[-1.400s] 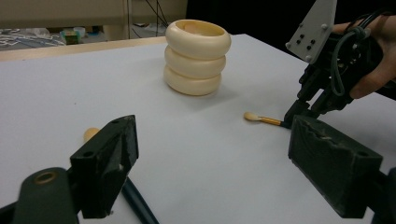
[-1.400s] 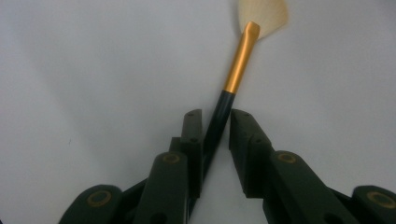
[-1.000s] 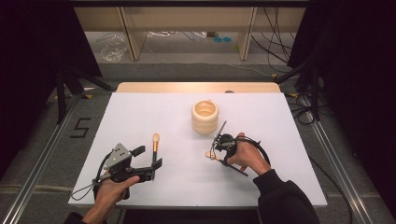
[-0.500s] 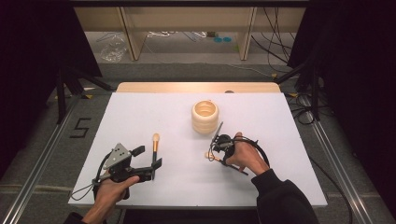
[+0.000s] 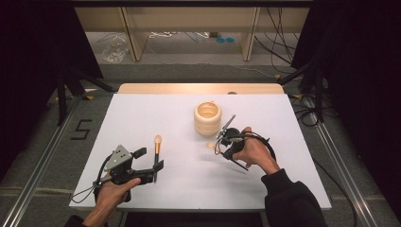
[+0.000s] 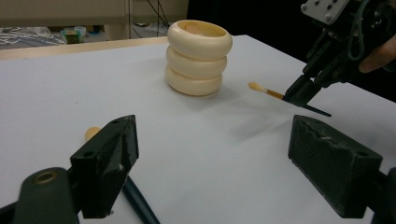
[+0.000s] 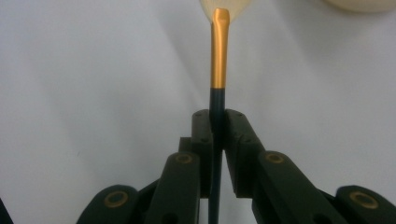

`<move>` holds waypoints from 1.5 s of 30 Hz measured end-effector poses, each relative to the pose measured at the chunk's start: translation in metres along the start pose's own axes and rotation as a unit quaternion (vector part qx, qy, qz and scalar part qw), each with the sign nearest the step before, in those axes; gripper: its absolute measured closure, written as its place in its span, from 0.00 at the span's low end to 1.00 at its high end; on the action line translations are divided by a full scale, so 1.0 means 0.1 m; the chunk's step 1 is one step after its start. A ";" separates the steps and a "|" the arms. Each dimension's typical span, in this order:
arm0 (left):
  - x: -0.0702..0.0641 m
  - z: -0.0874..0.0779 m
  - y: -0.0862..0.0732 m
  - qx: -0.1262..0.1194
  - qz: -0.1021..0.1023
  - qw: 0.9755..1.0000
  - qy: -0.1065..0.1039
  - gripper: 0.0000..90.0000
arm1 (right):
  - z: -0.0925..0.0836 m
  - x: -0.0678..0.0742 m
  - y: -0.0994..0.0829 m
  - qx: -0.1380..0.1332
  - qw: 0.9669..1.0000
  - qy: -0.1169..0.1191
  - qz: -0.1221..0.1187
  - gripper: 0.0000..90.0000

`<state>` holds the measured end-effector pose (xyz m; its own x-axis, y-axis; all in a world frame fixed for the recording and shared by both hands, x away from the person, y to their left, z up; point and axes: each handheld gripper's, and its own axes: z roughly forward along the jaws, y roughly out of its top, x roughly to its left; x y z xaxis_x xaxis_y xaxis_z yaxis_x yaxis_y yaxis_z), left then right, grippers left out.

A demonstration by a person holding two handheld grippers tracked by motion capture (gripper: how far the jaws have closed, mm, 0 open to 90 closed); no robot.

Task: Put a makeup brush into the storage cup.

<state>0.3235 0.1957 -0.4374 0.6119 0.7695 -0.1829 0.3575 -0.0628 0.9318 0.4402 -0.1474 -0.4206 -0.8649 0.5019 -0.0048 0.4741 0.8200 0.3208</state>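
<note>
Overhead, the right claw (image 5: 221, 143) was clamped on a brush (image 5: 213, 147), whose pale tip lay at about 5 o'clock of the ringed holder (image 5: 207, 118), near it on the white table (image 5: 142, 113). The left claw (image 5: 150, 160) stood wide open at the table's 7 o'clock, holding nothing, with a second brush (image 5: 157, 146) lying between its jaws, tip toward 12 o'clock.

From the left claw view, the holder (image 6: 198, 57) stood upright at 12 o'clock. The right claw (image 6: 303, 91) came in from 2 o'clock, carrying its brush (image 6: 264, 89) tilted clear of the table. The second brush (image 6: 137, 205) lay by the left jaw.

From the right claw view, the jaws were pressed tight on the dark handle of the brush (image 7: 219, 56), its gold ferrule pointing to 12 o'clock and its bristles at the top edge.
</note>
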 end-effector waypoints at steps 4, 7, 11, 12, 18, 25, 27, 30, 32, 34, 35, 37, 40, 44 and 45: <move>0.00 0.00 0.00 -0.001 -0.001 1.000 0.001 0.18 | -0.08 -0.05 -0.01 -0.031 0.999 -0.004 0.003 0.93; 0.00 0.00 0.00 -0.001 -0.001 1.000 0.001 0.18 | -0.13 -0.07 -0.02 -0.054 0.998 -0.005 0.013 0.93; 0.00 0.00 0.00 -0.001 -0.002 1.000 0.001 0.18 | -0.20 -0.09 -0.01 -0.092 0.996 -0.009 0.012 0.93; 0.00 0.00 0.00 0.000 -0.002 1.000 0.001 0.18 | -0.22 -0.09 -0.01 -0.100 0.995 -0.009 0.012 0.93; 0.00 0.00 0.00 -0.002 -0.003 1.000 0.002 0.18 | -0.33 -0.10 0.01 -0.147 0.989 -0.026 0.012 0.93; 0.00 0.00 0.00 0.000 -0.003 1.000 0.003 0.18 | -0.40 -0.14 0.00 -0.203 0.978 -0.030 0.029 0.93; 0.00 0.00 0.00 0.000 -0.003 1.000 0.003 0.18 | -0.43 -0.16 -0.01 -0.218 0.975 -0.026 0.026 0.93; 0.00 0.00 0.00 -0.001 -0.003 1.000 0.003 0.18 | -0.46 -0.17 -0.01 -0.243 0.969 -0.036 0.033 0.93; 0.00 0.00 0.00 -0.001 -0.003 1.000 0.003 0.18 | -0.49 -0.18 -0.01 -0.254 0.966 -0.037 0.034 0.93; 0.00 0.00 0.00 0.000 -0.004 1.000 0.003 0.18 | -0.50 -0.20 -0.01 -0.262 0.964 -0.035 0.039 0.93; 0.00 0.00 0.00 0.000 -0.004 1.000 0.004 0.18 | -0.50 -0.21 -0.01 -0.271 0.961 -0.039 0.041 0.93; 0.01 0.00 0.00 0.000 -0.004 1.000 0.004 0.18 | -0.50 -0.23 -0.01 -0.279 0.958 -0.036 0.046 0.93; 0.01 0.00 0.00 0.000 -0.004 1.000 0.004 0.18 | -0.49 -0.27 -0.01 -0.296 0.953 -0.037 0.049 0.93; 0.01 0.00 0.00 0.000 -0.004 1.000 0.005 0.18 | -0.50 -0.32 0.00 -0.314 0.947 -0.025 0.057 0.93; 0.01 0.00 0.00 -0.001 -0.004 1.000 0.004 0.18 | -0.50 -0.34 0.00 -0.318 0.946 -0.025 0.061 0.93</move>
<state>0.3237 0.1963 -0.4375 0.6030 0.7753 -0.1879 0.3617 -0.0557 0.9306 0.4612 -0.1777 -0.3730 -0.7936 0.6077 0.0307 0.3618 0.4308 0.8268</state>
